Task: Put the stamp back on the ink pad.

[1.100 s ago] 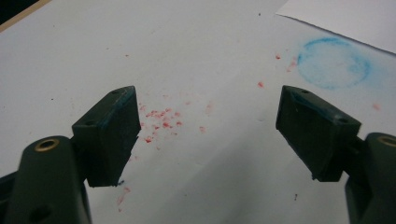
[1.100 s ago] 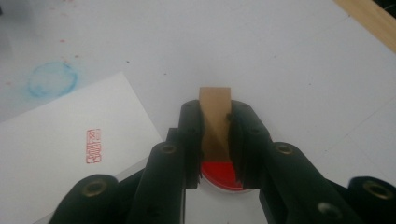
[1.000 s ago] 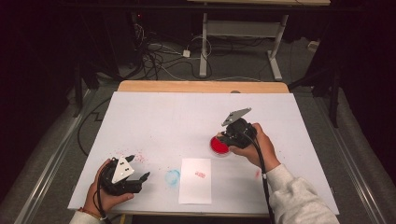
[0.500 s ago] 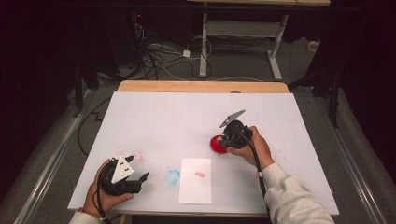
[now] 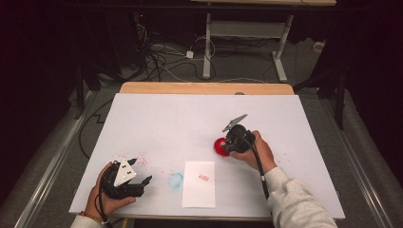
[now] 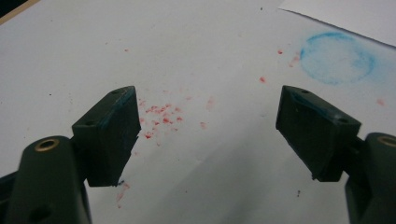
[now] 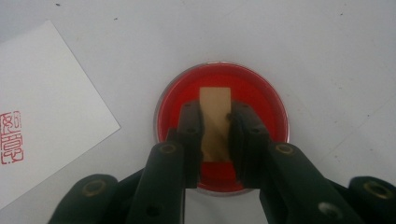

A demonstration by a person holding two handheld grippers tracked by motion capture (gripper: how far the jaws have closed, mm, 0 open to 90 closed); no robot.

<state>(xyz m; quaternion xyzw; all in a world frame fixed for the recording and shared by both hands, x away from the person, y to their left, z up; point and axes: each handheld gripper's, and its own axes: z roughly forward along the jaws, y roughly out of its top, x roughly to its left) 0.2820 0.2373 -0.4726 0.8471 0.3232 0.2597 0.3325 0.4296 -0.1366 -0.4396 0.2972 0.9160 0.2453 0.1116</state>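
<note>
My right gripper (image 7: 215, 122) is shut on a tan wooden stamp block (image 7: 215, 122), whose far end stands down in a round red ink pad (image 7: 261, 107). In the high view the right gripper (image 5: 230, 144) sits over that ink pad (image 5: 219, 147), right of the table's middle. A white sheet of paper (image 5: 198, 187) with a red seal print (image 5: 204, 177) lies near the front edge; the print (image 7: 10, 137) also appears at the left of the right gripper view. My left gripper (image 5: 140, 175) rests on the table at the front left, jaws wide open over red specks (image 6: 161, 114), nothing between them.
A blue ring-shaped ink mark (image 5: 175, 180) lies just left of the paper, also seen as a blue ring (image 6: 337, 58) ahead of the left gripper. A white cover (image 5: 199, 118) tops the table, with a wooden strip (image 5: 204, 88) at the far edge. Cables and desk legs (image 5: 206, 47) lie beyond.
My right gripper has come down with the stamp block onto the red ink pad. The left gripper has stayed where it was.
</note>
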